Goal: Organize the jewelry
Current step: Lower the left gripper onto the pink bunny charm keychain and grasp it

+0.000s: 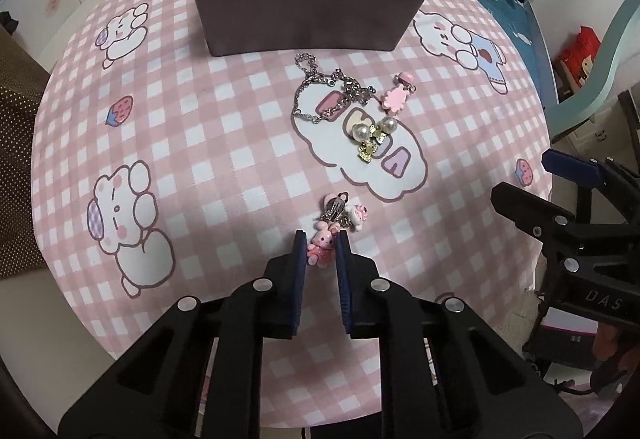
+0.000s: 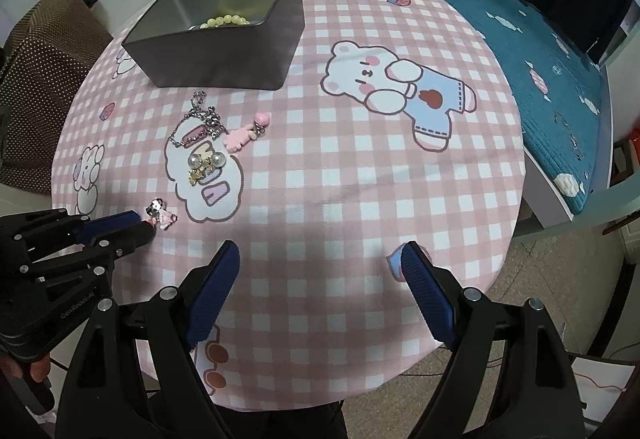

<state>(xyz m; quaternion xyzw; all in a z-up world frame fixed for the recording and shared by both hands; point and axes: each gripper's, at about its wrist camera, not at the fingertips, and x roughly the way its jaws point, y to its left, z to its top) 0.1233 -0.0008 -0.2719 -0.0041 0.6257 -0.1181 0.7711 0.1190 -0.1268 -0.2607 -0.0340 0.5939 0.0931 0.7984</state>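
Note:
My left gripper [image 1: 321, 243] is shut on a pink bunny clip [image 1: 320, 247], one of a small cluster of pink charm clips [image 1: 342, 213] on the pink checked tablecloth [image 1: 224, 143]. It also shows in the right wrist view [image 2: 140, 223], with the clips [image 2: 162, 215] at its tips. A silver chain [image 1: 320, 91], a pink flower clip [image 1: 396, 95] and pearl earrings [image 1: 374, 135] lie beyond. The dark metal tin [image 1: 304, 15] stands behind them; it holds a pale bead bracelet [image 2: 224, 21]. My right gripper [image 2: 320, 259] is open and empty over the table's near edge.
The round table's edge [image 2: 516, 199] drops off to the right, with a teal-covered bed [image 2: 540, 51] beyond. A brown dotted cloth [image 2: 36, 87] hangs at the left. The right gripper shows at the right of the left wrist view [image 1: 560, 207].

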